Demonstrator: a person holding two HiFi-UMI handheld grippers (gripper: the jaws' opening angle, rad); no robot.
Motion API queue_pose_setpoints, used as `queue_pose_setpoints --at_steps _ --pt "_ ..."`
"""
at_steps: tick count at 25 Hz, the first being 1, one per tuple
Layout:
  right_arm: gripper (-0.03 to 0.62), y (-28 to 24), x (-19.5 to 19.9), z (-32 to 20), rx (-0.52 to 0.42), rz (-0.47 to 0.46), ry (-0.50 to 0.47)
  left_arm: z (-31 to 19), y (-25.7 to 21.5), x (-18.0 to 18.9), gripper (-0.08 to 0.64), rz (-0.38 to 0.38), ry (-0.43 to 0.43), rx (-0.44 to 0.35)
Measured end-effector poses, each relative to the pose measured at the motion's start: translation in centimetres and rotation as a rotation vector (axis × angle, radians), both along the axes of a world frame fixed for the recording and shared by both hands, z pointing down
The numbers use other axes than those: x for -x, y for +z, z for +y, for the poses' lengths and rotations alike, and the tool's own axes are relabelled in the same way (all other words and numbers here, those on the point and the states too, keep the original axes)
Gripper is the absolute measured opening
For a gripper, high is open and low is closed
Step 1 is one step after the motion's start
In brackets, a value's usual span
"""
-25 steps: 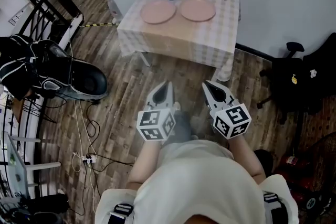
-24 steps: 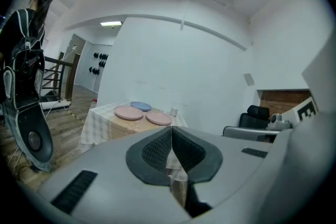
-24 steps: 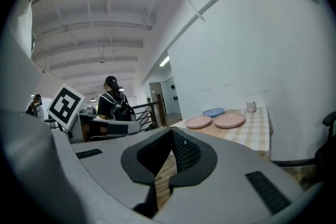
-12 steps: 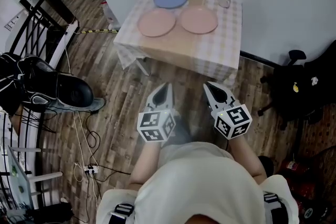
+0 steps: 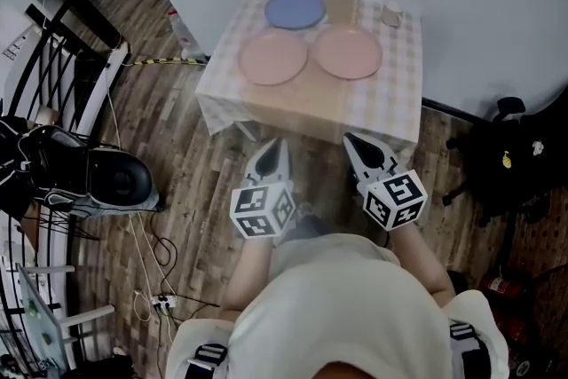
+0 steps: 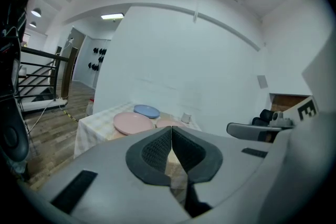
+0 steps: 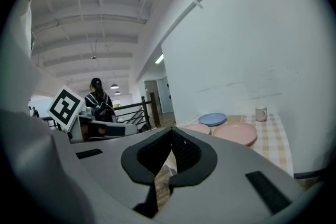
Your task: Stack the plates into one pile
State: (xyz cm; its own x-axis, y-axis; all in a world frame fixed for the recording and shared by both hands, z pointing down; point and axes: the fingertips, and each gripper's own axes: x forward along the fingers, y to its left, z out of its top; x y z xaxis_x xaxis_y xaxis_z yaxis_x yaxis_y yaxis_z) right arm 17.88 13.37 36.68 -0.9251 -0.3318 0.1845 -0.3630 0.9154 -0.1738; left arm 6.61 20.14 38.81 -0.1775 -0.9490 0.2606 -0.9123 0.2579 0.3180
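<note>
So nothing is getting stacked at this point, I'm reading this as the getting-to-the-table stage. The person is standing on the wooden floor [image 5: 204,164] just short of the table [image 5: 395,106], which is sitting against the white wall with a checked cloth over it. All three plates are lying flat on it, each in its own spot: the blue plate [image 5: 295,9] at the back by the wall, the left pink plate [image 5: 272,58] in front of it, and the right pink plate [image 5: 348,51] just beside that one. They're sitting close together and I can't tell whether any rims are touching. A small cup [image 5: 391,14] is standing at the back right, clear of the plates.

Both tongs are clenched with nothing in them. The left gripper [image 5: 279,145] is showing its pads pressed together in its own view, same with the right gripper [image 5: 352,140]. Both are pointing at the table's near edge, side by side, well short of any plate.

What I'm guessing the next move is needing: closing the gap to the table, opening one set of jaws, then working a jaw under a plate's rim. The plates are lying flat and thin, so the pinch is having to catch the edge. Pink onto pink is looking like the easy first lift, and the cup isn't getting in the way
</note>
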Motion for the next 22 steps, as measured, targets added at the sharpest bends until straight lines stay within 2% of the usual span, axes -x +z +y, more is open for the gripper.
queue_pose_setpoints --at_steps 12,22 --pt "0.0 1.0 8.9 -5.8 -0.001 0.006 0.021 -6.0 1.3 9.4 0.003 0.011 0.015 0.008" --pt "0.0 2.2 14.3 -8.9 -0.006 0.025 0.026 -9.0 2.4 14.8 0.003 0.022 0.016 0.006"
